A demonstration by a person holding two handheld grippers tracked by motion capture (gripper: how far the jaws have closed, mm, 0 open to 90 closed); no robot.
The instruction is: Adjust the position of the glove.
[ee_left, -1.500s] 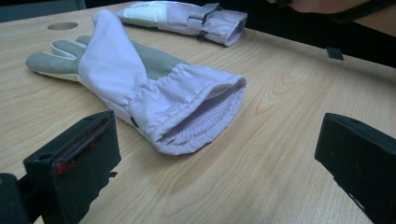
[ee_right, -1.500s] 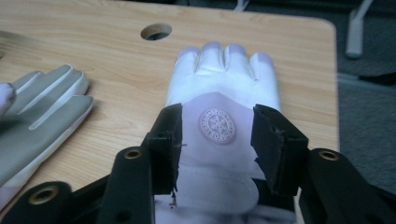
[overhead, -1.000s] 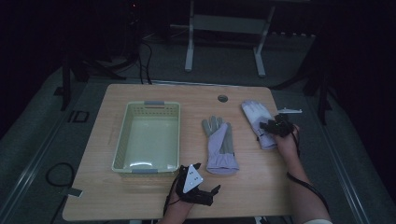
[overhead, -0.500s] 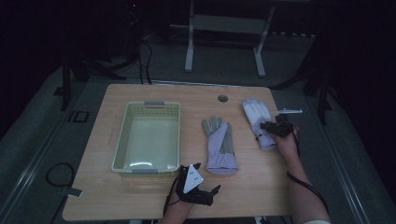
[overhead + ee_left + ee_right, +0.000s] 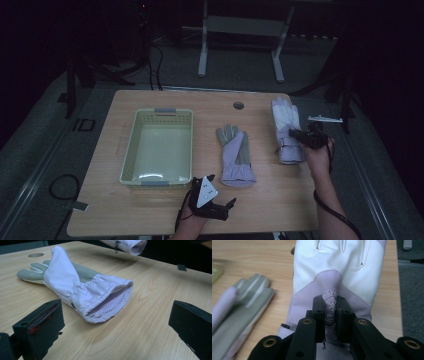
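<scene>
Neither glove is in the basket (image 5: 131,150) yet, so most of the work looks undone. The right claw (image 5: 329,312) has just been closing and now pinches a fold of the white glove (image 5: 337,270) near the counter's (image 5: 280,200) right edge. The left claw (image 5: 112,322) is released, jaws apart, facing the grey glove's (image 5: 75,282) cuff mid-counter. The right claw's view reveals the pinched crest; the high view gives the layout.

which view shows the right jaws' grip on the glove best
The right gripper view: the right gripper pinches a fold of the white glove close up. The high view shows it small; the left gripper view shows its cuff.
</scene>
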